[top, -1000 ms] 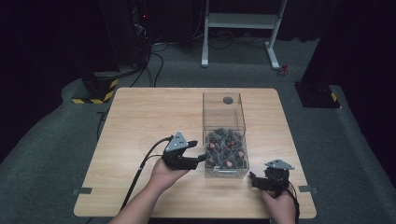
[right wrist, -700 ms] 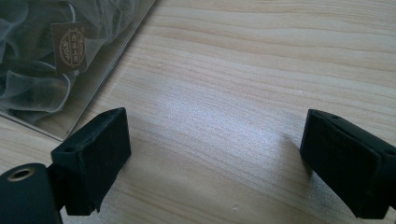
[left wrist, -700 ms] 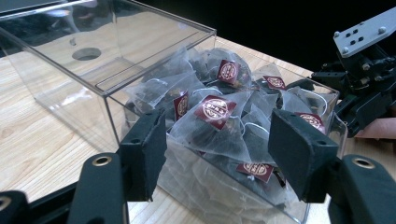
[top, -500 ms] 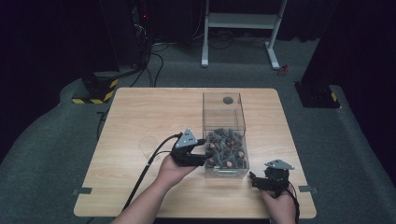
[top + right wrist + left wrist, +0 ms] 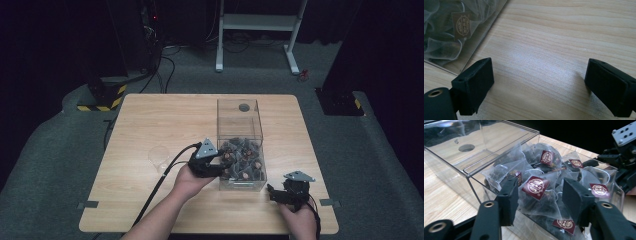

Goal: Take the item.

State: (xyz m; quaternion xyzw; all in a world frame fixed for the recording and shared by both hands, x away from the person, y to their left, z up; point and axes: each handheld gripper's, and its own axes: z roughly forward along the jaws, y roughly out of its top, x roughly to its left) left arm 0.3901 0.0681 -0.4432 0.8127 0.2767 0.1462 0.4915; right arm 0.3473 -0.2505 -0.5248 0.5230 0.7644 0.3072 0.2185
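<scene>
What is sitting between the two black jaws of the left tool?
A tea bag with a dark red tag, atop the heap in the clear box, sits between the left tool's closing jaws in the left gripper view, not yet pressed.

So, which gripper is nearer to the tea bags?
Left. The left gripper reaches into the clear box, jaws around a tea bag; the right gripper rests outside it on the table.

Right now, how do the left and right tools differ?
The left tool reaches into the clear box; the right tool sits beside the box, over bare table. The left tool's jaws have just been closing around a tea bag without yet pinching it; the right tool's jaws stand wide apart with nothing between them. Both are black, hand-held, with a grey plate on top.
</scene>
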